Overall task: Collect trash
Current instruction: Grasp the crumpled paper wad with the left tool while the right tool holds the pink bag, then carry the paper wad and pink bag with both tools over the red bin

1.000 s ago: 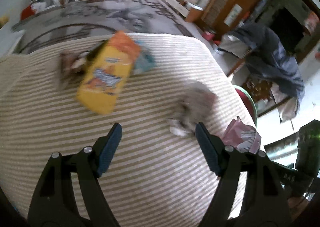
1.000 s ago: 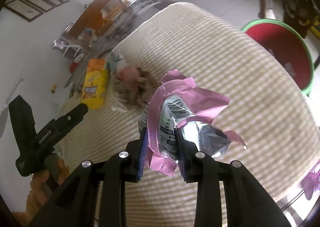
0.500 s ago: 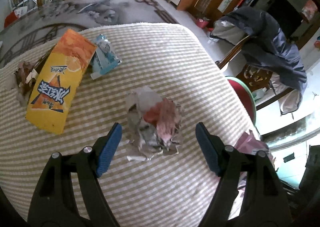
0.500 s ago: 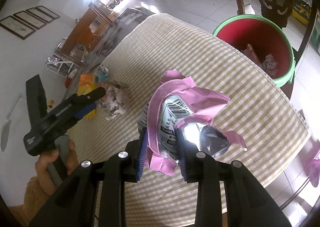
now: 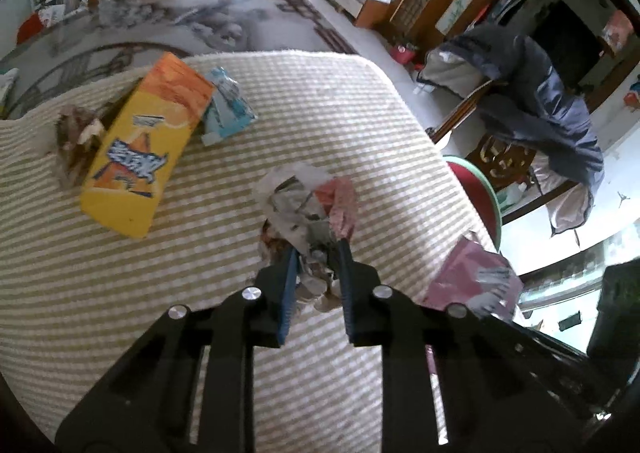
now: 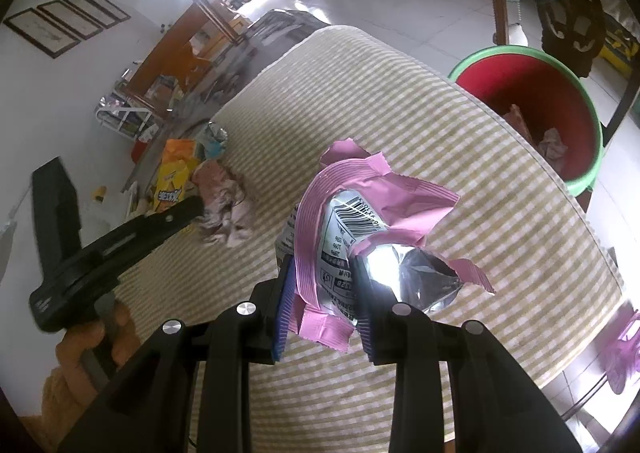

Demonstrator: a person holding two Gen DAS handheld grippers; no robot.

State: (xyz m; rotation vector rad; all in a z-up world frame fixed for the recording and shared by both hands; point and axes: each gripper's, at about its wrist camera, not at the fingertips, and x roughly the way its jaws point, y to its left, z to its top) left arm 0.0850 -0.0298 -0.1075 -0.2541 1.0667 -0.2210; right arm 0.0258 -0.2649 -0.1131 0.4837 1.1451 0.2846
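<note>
Left wrist view
- Left gripper [image 5: 318, 253]: jaws closing, pads already pinching the near end of one crumpled paper wad [image 5: 308, 205]; wad lies straight ahead of the fingers on the striped tablecloth [image 5: 160, 293], its bulk running away from the claw
- Orange-yellow snack box [image 5: 140, 157]: one, flat on the cloth, far left of the wad, long axis slanting away toward the far edge
- Pale blue wrapper [image 5: 228, 109]: one, touching the box's far right corner
- Brown crumpled scrap [image 5: 76, 137]: one, against the box's left side
- Red bin with green rim [image 5: 478, 189]: one, only a sliver seen past the right edge of the table
- Pink wrapper [image 5: 476, 277]: one, low right, held by the other claw

Right wrist view
- Right gripper [image 6: 320, 293]: nearly closed, clamped on the lower part of the pink wrapper [image 6: 360, 221]; torn top and silver lining stand up and to the right of the fingers
- Bin [image 6: 532, 113]: ahead and to the right, off the table edge, mouth open, two or so scraps inside; judged nearer to the right hand than to the left
- Left gripper [image 6: 192, 209] at far left, tip in the wad [image 6: 228, 213]; a hand [image 6: 92, 337] holds its handle
- Box [image 6: 172, 181] beyond it
</note>
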